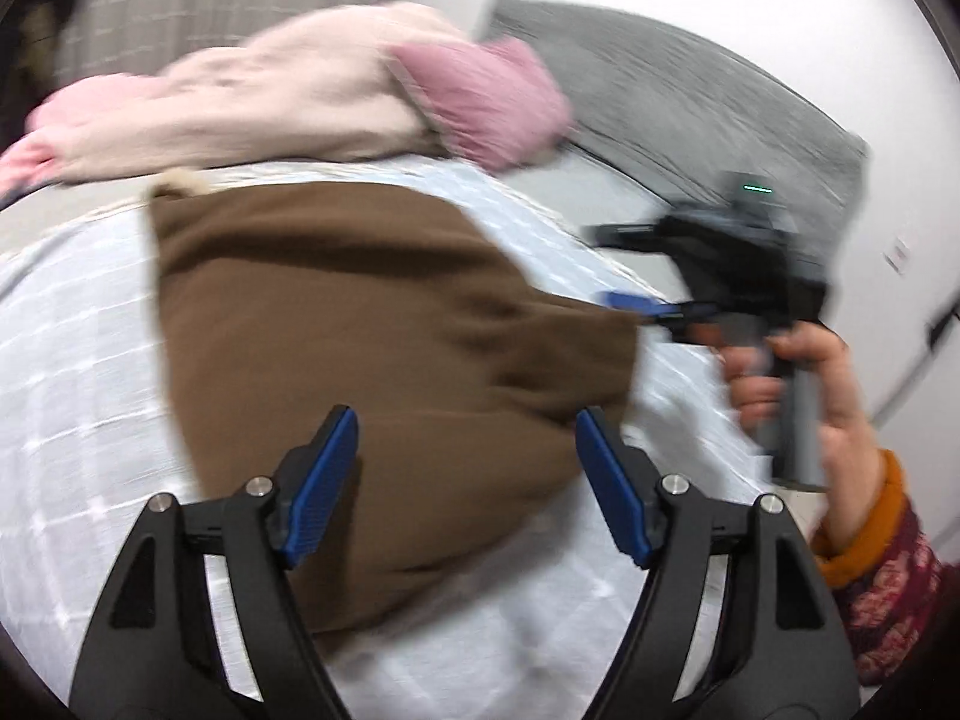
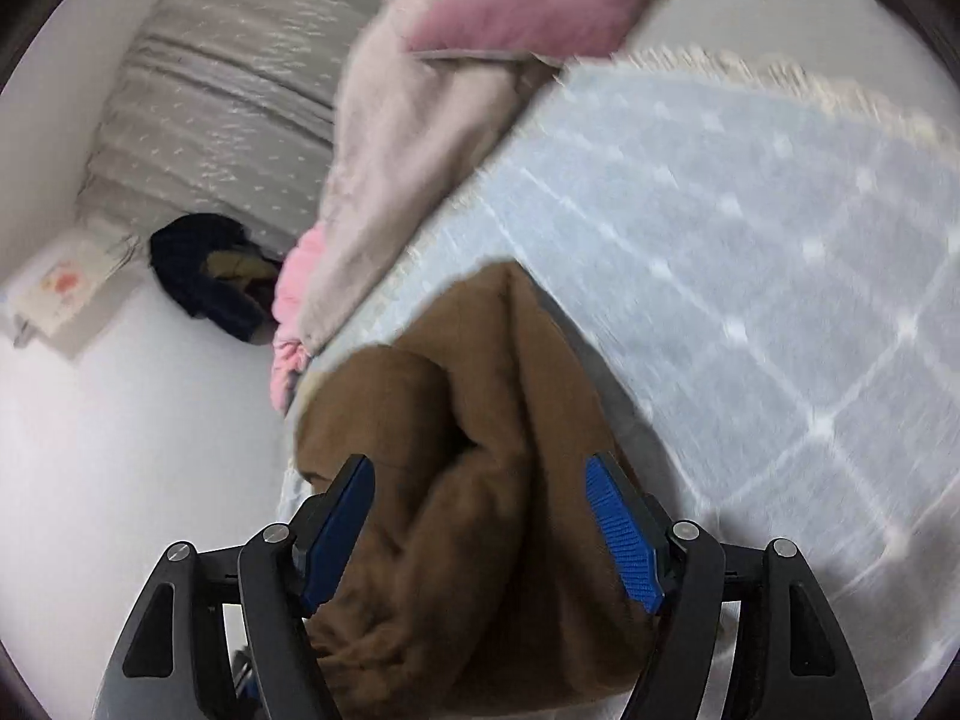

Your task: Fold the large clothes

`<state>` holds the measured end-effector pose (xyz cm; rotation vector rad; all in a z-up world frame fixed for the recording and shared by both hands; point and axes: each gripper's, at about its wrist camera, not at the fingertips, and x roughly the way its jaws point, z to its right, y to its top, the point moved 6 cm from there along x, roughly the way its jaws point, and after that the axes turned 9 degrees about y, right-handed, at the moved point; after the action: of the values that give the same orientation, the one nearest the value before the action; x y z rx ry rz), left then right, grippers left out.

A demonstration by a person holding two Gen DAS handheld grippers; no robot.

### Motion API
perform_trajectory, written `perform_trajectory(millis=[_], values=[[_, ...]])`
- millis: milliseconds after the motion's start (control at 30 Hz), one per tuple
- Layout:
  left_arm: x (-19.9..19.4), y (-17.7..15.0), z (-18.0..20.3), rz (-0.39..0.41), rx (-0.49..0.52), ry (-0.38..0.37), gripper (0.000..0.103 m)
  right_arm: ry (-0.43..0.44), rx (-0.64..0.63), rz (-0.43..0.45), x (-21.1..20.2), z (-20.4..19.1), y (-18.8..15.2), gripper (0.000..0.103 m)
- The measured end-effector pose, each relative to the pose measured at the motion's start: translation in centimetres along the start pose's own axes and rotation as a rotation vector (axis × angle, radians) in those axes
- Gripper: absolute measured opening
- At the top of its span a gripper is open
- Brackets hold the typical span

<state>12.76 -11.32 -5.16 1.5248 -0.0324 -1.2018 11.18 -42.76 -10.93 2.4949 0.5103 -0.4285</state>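
Observation:
A large brown garment (image 1: 360, 324) lies on a pale blue checked cloth (image 1: 72, 360) spread over the bed. My left gripper (image 1: 465, 432) is open just above the garment's near edge, with nothing between its blue pads. My right gripper (image 1: 630, 300), held by a hand at the right, is at the garment's right corner. In the right wrist view the right gripper (image 2: 480, 480) is open, with bunched folds of the brown garment (image 2: 480, 540) lying between and under its jaws. The frames are blurred by motion.
A pile of pink and cream clothes (image 1: 300, 90) lies behind the brown garment. A grey quilted headboard or pillow (image 1: 690, 96) stands at the back right. In the right wrist view a dark bundle (image 2: 204, 270) and a white box (image 2: 60, 294) lie on white bedding.

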Motion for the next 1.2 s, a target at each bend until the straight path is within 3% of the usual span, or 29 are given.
perform_trajectory(millis=[133,333,400,433,467,500,567,633,700,767,800,867,933,1000,1033,1133,1200], values=[[1.1,-0.1,-4.1,-0.003,-0.135,0.015,0.075,0.103,-0.069,-0.059,1.2,-2.8,1.0,0.074],[3.7,0.6,-5.8,0.015,-0.174,0.022,0.075,0.01,-0.048,-0.266,11.1,-3.1,4.2,0.074],[4.7,0.9,-6.1,0.008,-0.15,0.045,0.075,0.031,-0.04,-0.339,13.5,-3.5,4.0,0.073],[4.7,0.9,-6.7,0.008,-0.137,0.058,0.075,0.03,-0.039,-0.38,14.7,-3.8,3.8,0.064],[4.9,1.1,-7.1,0.011,-0.129,0.069,0.075,-0.006,-0.072,-0.422,16.2,-4.3,3.4,0.049],[4.8,1.3,-7.5,0.012,-0.131,0.074,0.075,-0.031,-0.109,-0.441,17.1,-4.9,3.2,0.021],[5.0,1.9,-8.3,0.019,-0.151,0.071,0.075,-0.046,-0.202,-0.409,17.6,-7.6,3.5,0.018],[4.9,2.5,-8.7,0.027,-0.165,0.08,0.075,0.034,-0.27,-0.331,16.0,-11.4,5.0,0.015],[4.5,3.3,-8.4,0.051,-0.177,0.055,0.075,0.142,-0.213,-0.274,13.6,-13.1,7.3,0.015],[4.5,3.5,-7.6,0.055,-0.173,0.028,0.075,0.15,-0.239,-0.188,11.1,-12.2,9.6,0.015],[4.8,3.4,-6.6,0.045,-0.148,0.011,0.075,0.113,-0.236,-0.169,10.4,-10.5,10.4,0.015],[5.8,2.6,-5.1,0.018,-0.113,-0.005,0.075,-0.065,-0.206,-0.173,10.3,-4.5,11.2,0.018],[7.3,1.4,-3.4,-0.008,-0.063,0.015,0.076,-0.242,-0.168,-0.248,10.6,1.6,9.7,0.032],[8.0,0.6,-2.5,-0.016,-0.002,0.088,0.081,-0.255,-0.124,-0.247,9.4,4.2,8.5,0.046],[8.0,0.5,-2.4,-0.014,0.016,0.114,0.081,-0.227,-0.118,-0.214,8.1,4.2,8.4,0.053],[7.7,1.0,-2.9,-0.027,-0.022,0.11,0.081,-0.271,-0.189,-0.136,5.4,2.5,8.7,0.054],[7.7,1.2,-3.0,-0.023,-0.05,0.114,0.081,-0.255,-0.28,-0.086,3.9,-0.9,8.0,0.054]])
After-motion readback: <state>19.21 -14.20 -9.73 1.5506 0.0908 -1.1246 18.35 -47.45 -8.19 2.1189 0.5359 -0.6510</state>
